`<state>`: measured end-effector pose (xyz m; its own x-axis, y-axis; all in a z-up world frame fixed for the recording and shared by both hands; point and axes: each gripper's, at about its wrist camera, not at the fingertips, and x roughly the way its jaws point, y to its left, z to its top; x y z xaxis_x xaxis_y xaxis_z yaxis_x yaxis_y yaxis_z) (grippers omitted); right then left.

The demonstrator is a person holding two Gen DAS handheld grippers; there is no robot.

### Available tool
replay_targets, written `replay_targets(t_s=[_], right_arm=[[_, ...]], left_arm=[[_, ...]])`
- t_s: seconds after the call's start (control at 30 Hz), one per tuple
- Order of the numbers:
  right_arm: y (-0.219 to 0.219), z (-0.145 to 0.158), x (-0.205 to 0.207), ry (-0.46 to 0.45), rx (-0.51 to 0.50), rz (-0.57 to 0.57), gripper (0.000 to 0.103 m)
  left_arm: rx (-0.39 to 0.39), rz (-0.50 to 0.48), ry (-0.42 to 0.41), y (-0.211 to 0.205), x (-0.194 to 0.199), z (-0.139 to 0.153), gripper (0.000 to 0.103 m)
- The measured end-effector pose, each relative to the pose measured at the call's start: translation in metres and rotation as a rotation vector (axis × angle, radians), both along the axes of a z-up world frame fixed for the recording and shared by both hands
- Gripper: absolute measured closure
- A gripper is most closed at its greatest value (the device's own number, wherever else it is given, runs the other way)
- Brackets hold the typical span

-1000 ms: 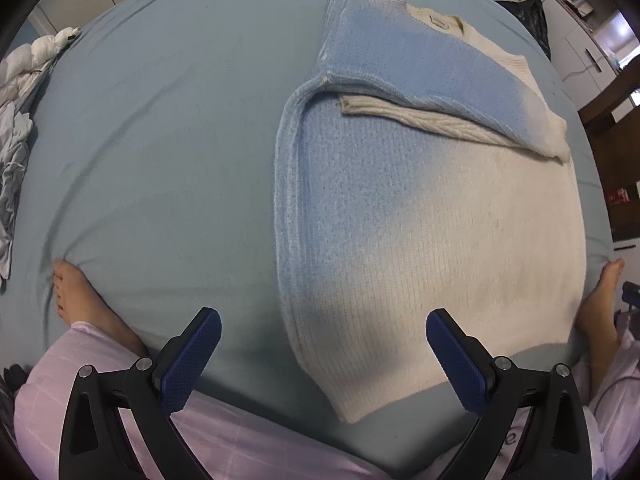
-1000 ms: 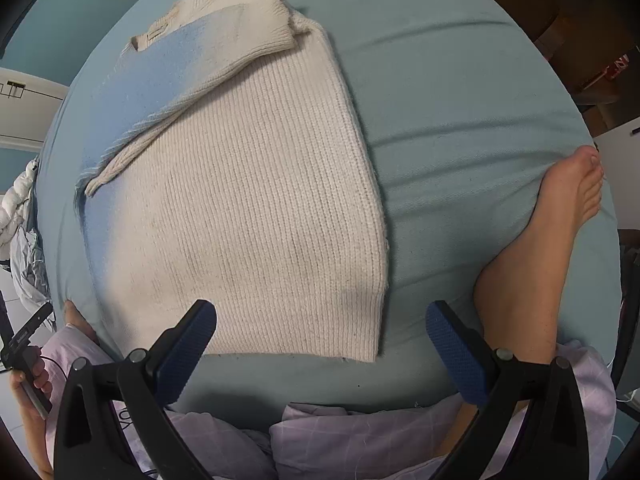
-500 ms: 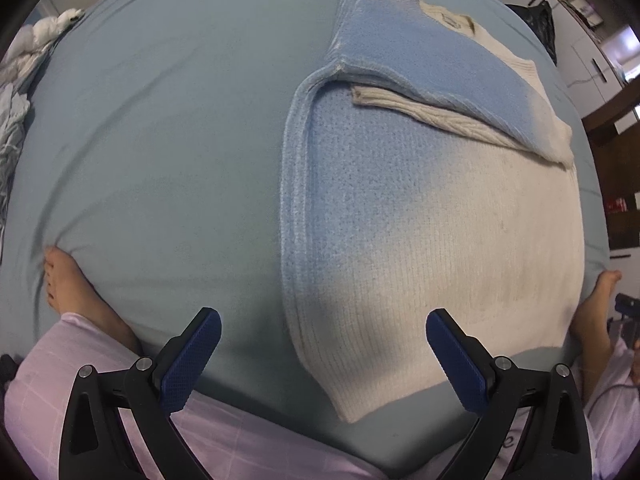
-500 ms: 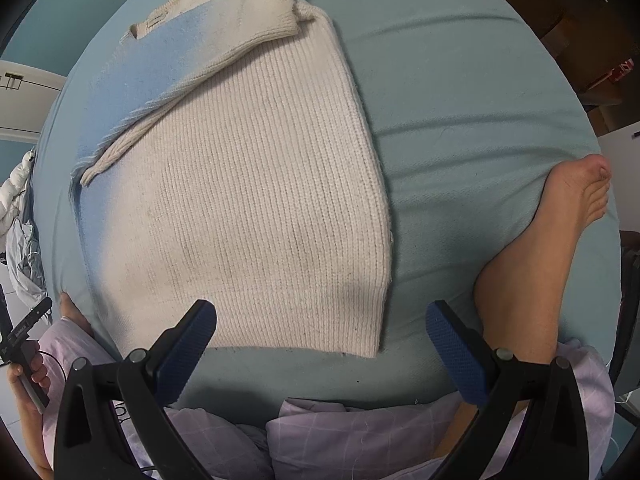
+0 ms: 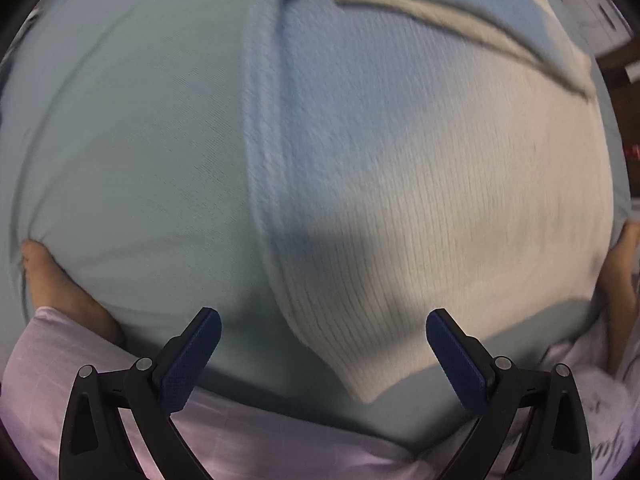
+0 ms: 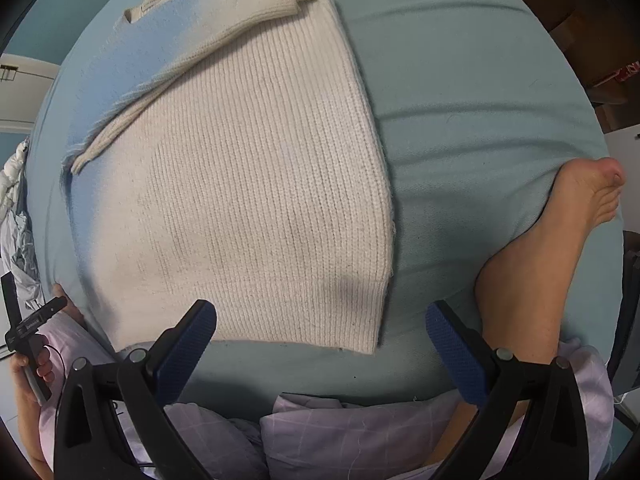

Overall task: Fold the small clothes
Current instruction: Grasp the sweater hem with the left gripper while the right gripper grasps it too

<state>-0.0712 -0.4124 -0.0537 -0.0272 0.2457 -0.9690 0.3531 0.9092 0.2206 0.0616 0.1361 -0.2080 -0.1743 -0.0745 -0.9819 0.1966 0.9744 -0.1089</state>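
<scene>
Left gripper (image 5: pixel 322 354) fingers spread wide, holding nothing; cream-and-pale-blue ribbed knit sweater (image 5: pixel 420 184) lies flat on the teal-sheeted bed (image 5: pixel 128 140) just ahead of them, its near hem corner sitting between the two blue pads, view motion-blurred. Right gripper (image 6: pixel 320 344) fingers also wide and empty, sweater's hem (image 6: pixel 280 332) just beyond the left fingertip and its right bottom corner between the fingers, sleeve folded across the far end. Bare foot (image 6: pixel 560 232) presses the sheet beyond the right finger.
</scene>
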Motion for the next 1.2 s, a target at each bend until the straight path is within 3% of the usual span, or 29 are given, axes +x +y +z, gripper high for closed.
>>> replay_targets(t_s=[0.17,0.33,0.43,0.57,0.63,0.77,0.8,1.0,1.2], right_arm=[[0.007,-0.006,-0.001,0.031,-0.003,0.028,0.001],[0.012,-0.013,-0.002,0.058,-0.012,0.055,0.001],[0.014,-0.013,-0.003,0.063,-0.018,0.070,0.001],[0.016,-0.016,-0.003,0.072,-0.022,0.088,0.001],[0.016,-0.018,-0.003,0.078,-0.015,0.088,0.001],[0.015,-0.033,-0.007,0.133,0.040,0.076,0.001],[0.016,-0.038,-0.009,0.153,0.052,0.073,0.001],[0.021,-0.091,-0.033,0.346,0.115,0.062,0.001],[0.016,-0.122,-0.035,0.383,0.118,0.049,0.001]], left_arm=[[0.012,-0.090,0.139,-0.019,-0.032,-0.038,0.000],[0.089,-0.105,0.253,-0.028,-0.059,-0.074,0.000],[0.106,-0.116,0.257,-0.032,-0.064,-0.088,0.000],[0.093,-0.020,0.213,-0.029,-0.058,-0.088,0.002],[0.088,-0.045,0.171,-0.034,-0.055,-0.081,0.013],[0.041,-0.078,0.107,-0.044,-0.049,-0.062,0.083],[0.023,-0.067,0.105,-0.043,-0.047,-0.059,0.088],[-0.053,0.002,0.126,-0.024,-0.046,-0.048,0.092],[-0.125,0.039,0.131,-0.015,-0.034,-0.028,0.092]])
